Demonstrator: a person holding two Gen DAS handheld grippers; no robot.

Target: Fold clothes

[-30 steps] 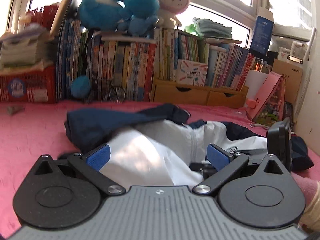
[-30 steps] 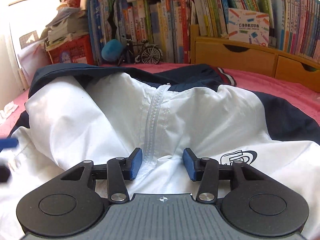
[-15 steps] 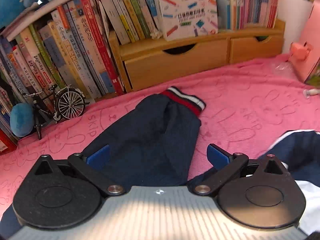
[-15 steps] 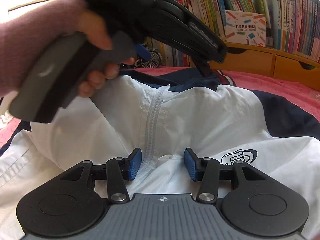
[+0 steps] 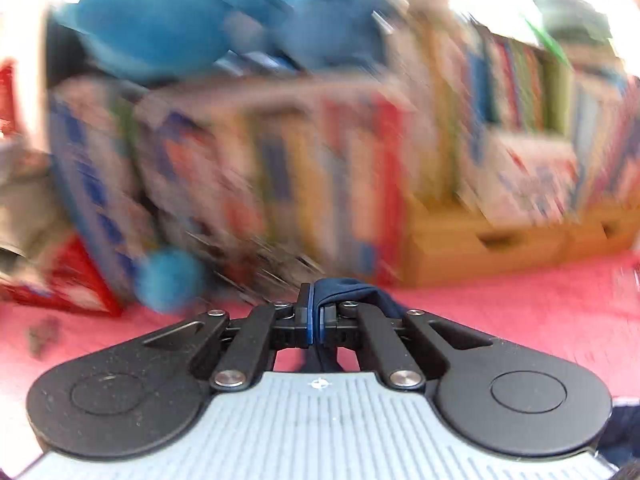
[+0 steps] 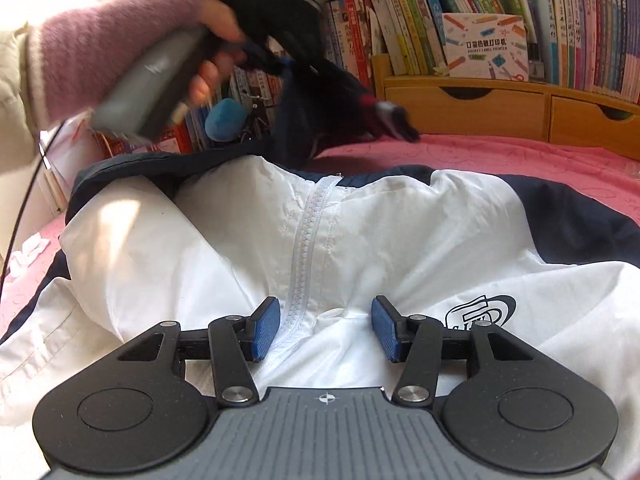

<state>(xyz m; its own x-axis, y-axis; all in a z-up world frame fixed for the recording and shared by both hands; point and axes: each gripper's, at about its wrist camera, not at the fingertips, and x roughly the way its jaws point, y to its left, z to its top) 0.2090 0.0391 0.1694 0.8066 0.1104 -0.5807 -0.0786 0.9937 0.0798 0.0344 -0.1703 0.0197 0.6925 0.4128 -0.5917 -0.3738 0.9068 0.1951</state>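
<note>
A white and navy zip jacket lies spread on the pink bedspread. My right gripper rests open over its lower front, one blue pad on each side of the white zipper. My left gripper is shut on the navy sleeve, with cloth pinched between its pads. In the right wrist view the left gripper is held by a hand in a pink sleeve. It lifts the navy sleeve with its red-striped cuff off the bed.
A row of books and wooden drawers line the far edge of the bed. A blue plush ball and a small model bicycle sit at the back left. Blue plush toys sit on top of the books.
My left gripper has shut on the navy sleeve and raised it off the bed, swinging fast so its view is blurred. The right gripper has stayed open on the jacket front.
</note>
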